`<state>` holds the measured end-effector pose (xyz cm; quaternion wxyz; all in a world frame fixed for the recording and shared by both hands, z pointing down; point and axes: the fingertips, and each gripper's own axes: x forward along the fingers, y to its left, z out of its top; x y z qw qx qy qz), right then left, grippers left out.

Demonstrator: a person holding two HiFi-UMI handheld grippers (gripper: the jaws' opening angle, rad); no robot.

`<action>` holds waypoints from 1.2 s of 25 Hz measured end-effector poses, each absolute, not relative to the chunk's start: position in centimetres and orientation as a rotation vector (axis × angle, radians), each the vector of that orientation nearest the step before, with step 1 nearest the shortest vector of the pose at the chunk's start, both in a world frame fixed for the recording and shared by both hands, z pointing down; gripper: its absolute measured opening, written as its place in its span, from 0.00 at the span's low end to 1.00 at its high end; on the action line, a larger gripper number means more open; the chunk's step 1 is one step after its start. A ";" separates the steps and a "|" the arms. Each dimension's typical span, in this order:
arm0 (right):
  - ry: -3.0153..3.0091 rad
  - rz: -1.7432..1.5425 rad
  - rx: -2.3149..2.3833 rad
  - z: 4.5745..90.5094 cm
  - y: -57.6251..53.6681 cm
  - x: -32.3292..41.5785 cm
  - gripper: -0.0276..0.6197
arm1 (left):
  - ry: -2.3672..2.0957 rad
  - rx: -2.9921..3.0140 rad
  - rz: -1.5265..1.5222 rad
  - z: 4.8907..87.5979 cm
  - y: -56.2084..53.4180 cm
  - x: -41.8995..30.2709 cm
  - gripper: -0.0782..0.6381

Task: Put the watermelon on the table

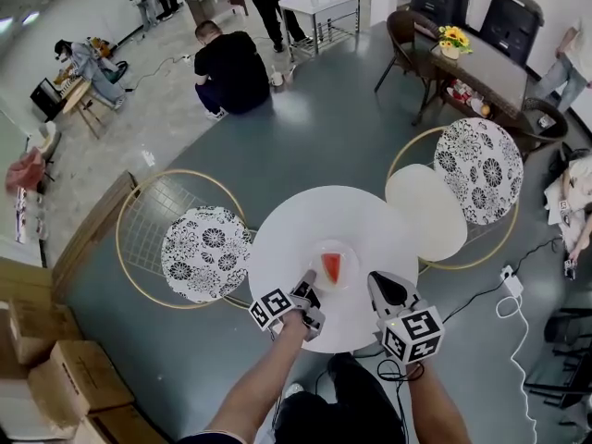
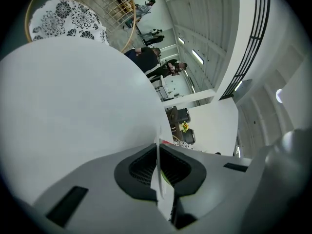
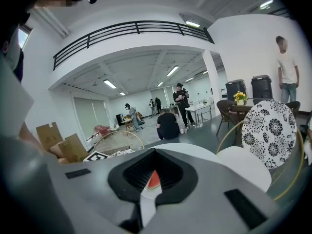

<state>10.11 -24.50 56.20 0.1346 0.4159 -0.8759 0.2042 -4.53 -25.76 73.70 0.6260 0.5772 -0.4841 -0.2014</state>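
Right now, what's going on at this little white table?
A person holds a gripper in each hand over a round white table. The left gripper is clamped on the rim of a small plate carrying a watermelon slice, seemingly resting on the table. The right gripper hovers beside it, jaws together, empty.

One watermelon slice (image 1: 331,266), one plate (image 1: 351,252), one table (image 1: 301,218), two chairs (image 1: 205,252) (image 1: 478,169), two grippers (image 1: 308,296) (image 1: 377,287)
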 end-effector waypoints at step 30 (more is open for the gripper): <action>-2.589 0.606 1.122 55.4 -27.3 10.4 0.05 | -1.502 1.477 0.398 75.8 -25.9 -4.3 0.23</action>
